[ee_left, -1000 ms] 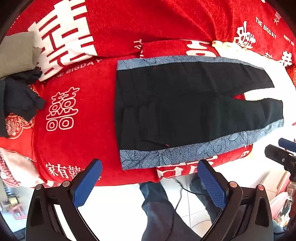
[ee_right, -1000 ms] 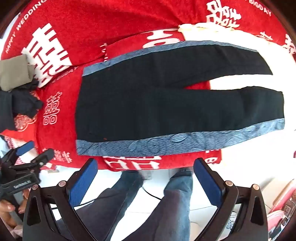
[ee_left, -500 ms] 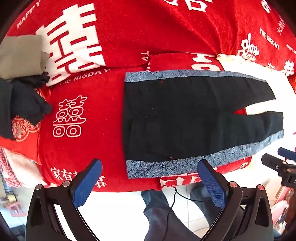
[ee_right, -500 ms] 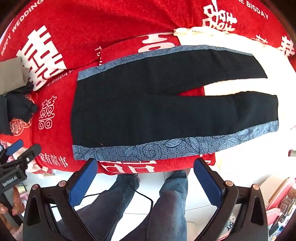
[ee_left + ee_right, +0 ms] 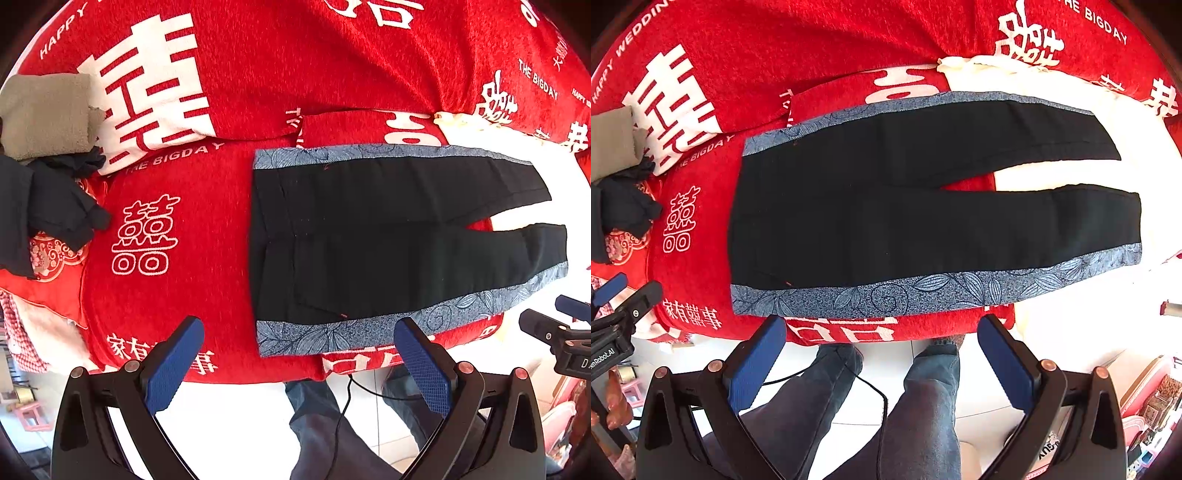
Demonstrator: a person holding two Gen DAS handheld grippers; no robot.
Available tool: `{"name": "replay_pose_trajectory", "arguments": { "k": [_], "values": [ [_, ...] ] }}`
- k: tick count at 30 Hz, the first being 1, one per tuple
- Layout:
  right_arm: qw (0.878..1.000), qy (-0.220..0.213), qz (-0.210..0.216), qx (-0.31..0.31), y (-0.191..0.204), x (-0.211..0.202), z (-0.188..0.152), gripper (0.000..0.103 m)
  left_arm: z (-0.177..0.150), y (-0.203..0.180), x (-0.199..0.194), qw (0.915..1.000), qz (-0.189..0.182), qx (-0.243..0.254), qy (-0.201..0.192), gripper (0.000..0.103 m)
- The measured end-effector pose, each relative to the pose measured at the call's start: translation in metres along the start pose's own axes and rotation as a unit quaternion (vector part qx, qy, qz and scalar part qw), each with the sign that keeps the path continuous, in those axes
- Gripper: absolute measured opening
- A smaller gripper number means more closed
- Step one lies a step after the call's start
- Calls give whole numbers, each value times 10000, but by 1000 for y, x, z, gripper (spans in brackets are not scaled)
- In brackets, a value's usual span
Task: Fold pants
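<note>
Pants [image 5: 388,243], black with blue patterned side bands: flat on red blanket [image 5: 177,229], waist left, legs right. Left claw [image 5: 295,362] released, above near waist edge. Right claw [image 5: 882,354] released, above near band, empty.

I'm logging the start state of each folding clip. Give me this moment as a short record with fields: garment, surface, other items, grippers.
garment: black pants with blue patterned side stripes, spread flat, unfolded, legs apart, waistband to the left
surface: red blanket printed with white characters
other items: grey folded cloth and dark clothing piled at the far left, apart from the pants
left gripper: open, empty, off the near edge of the pants
right gripper: open, empty, off the near edge
fold progress: none yet
</note>
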State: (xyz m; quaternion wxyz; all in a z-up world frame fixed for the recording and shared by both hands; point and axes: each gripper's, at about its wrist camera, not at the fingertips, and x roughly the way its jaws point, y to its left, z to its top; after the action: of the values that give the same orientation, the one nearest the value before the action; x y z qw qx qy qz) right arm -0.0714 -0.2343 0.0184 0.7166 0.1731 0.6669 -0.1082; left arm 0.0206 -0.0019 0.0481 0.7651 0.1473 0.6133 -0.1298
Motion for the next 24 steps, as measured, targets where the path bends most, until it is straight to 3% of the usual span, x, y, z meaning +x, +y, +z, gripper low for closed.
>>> {"name": "replay_pose_trajectory", "arguments": {
  "k": [24],
  "values": [
    [9999, -90, -2, -46, 2, -6, 2, 103, 5, -6, -11, 9997, 60, 125, -200, 103]
  ]
}}
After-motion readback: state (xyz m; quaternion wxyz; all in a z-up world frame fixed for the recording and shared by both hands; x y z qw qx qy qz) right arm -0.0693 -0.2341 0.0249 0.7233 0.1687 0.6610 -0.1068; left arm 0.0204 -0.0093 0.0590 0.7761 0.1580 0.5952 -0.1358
